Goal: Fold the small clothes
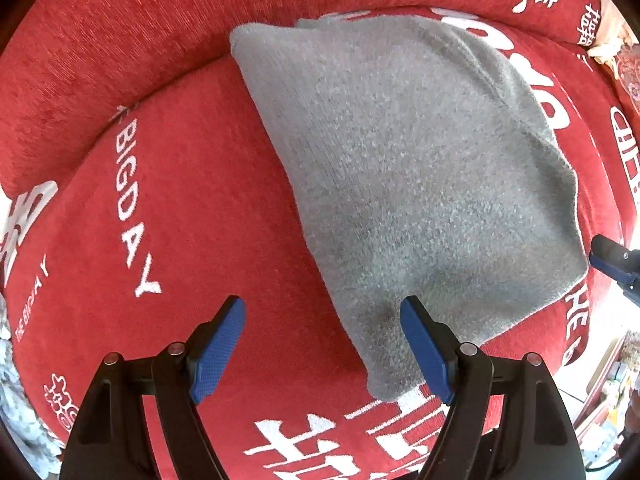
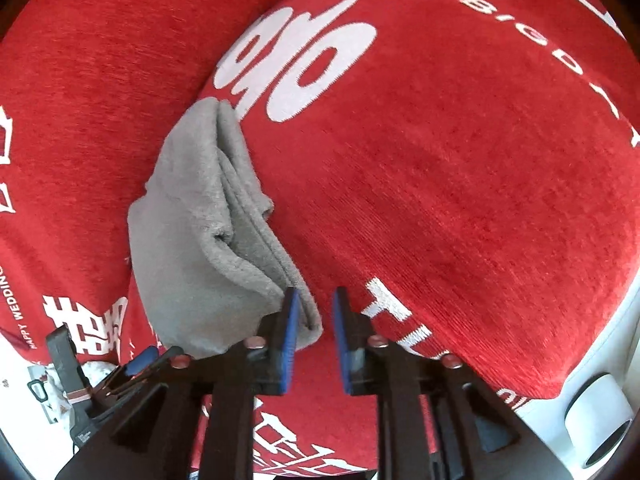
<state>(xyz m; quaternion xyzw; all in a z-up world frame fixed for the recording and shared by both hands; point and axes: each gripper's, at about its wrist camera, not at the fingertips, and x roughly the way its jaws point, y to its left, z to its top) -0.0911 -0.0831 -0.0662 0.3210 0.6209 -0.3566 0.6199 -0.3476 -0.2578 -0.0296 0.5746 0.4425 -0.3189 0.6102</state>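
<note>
Lying folded on a red cushion cover [image 1: 192, 200] printed with white lettering and characters, one grey knit garment [image 1: 420, 168] occupies the middle of the seat, its layered edges visible from the right wrist view as a stack of folds [image 2: 224, 216] running toward the cushion's back seam. Item: left gripper [image 1: 322, 346], pointing down over the near corner of the garment, blue pads set wide apart; one pad [image 1: 218, 354] over bare red fabric, the other pad [image 1: 426, 354] above the garment's lower edge; nothing between them, no contact that can be confirmed. Item: right gripper [image 2: 316, 338], blue pads at a narrow gap, nothing clamped; the near corner of the garment lies just beside and partly behind its left pad [image 2: 289, 340], and the gap itself shows only red cover. Its tip is also seen in the left wrist view at the garment's right corner [image 1: 612, 260], touching or very nearly so; which cannot be told. Item: backrest cushion [image 1: 140, 40], same red fabric, rising behind the garment. Item: pale fluffy textile [image 1: 16, 408], at the left border, partly seen. Item: white cylindrical object with a dark end [image 2: 600, 428], lower right of the right wrist view, beyond the cushion's edge. Item: floor clutter at the far right of the left wrist view, too small to identify.
</note>
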